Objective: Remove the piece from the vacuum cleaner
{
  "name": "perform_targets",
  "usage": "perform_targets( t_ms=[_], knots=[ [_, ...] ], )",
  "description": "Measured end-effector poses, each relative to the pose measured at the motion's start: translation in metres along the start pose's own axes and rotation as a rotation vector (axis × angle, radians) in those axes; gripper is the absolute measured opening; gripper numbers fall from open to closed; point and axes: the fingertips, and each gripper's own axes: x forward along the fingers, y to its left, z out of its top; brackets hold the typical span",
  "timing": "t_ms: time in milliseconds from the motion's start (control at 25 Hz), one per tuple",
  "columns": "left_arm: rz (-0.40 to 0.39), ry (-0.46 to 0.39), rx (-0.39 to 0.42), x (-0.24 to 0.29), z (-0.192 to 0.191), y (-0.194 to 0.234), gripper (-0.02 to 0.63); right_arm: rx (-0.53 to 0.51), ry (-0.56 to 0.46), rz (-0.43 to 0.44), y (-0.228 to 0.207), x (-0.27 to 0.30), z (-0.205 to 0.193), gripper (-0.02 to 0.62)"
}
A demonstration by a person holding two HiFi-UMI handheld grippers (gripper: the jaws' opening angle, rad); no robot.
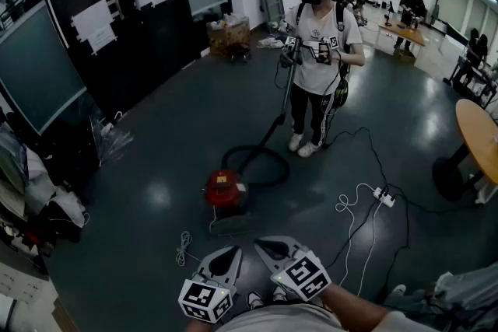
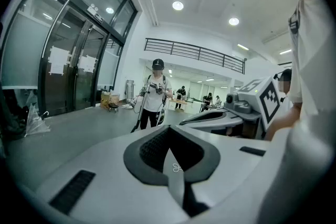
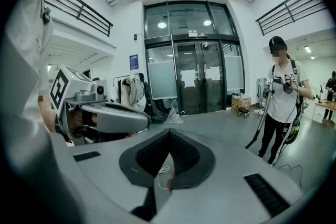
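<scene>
The red vacuum cleaner (image 1: 225, 189) sits on the dark floor just ahead of me. Its black hose (image 1: 261, 159) loops up to a wand (image 1: 285, 93) held by a person in a white shirt (image 1: 320, 50). My left gripper (image 1: 233, 252) and right gripper (image 1: 261, 244) hang side by side low in the head view, short of the vacuum and touching nothing. Both are shut and empty. The left gripper (image 2: 169, 147) looks toward the person (image 2: 156, 98) far off. In the right gripper view, the right gripper (image 3: 168, 158) has the person (image 3: 282, 99) and wand (image 3: 262, 126) at its right.
A white power strip with cables (image 1: 382, 197) lies on the floor to the right of the vacuum. Another coiled white cable (image 1: 184, 246) is to the left of my grippers. A round wooden table (image 1: 481, 138) stands at the right, black glass doors (image 1: 93, 27) and clutter at the left.
</scene>
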Motion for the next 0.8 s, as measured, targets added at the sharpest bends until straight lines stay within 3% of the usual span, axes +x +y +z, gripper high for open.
perform_targets(
  t_ms=[320,560,680,800],
  knots=[
    [0.005,0.002,0.012,0.005,-0.003,-0.015,0.006,-0.001,-0.004,0.000,-0.012,-0.013,-0.007,0.015],
    [0.019,0.007,0.021,0.007,-0.013,-0.039,0.006,0.018,-0.005,0.046,-0.011,-0.037,-0.024,0.016],
    [0.028,-0.010,0.047,0.030,-0.014,-0.071,0.006,0.028,-0.049,0.053,-0.035,-0.075,-0.034,0.017],
    [0.047,-0.022,0.053,0.037,-0.001,-0.062,0.006,0.029,-0.073,0.056,-0.047,-0.076,-0.022,0.017]
  ],
)
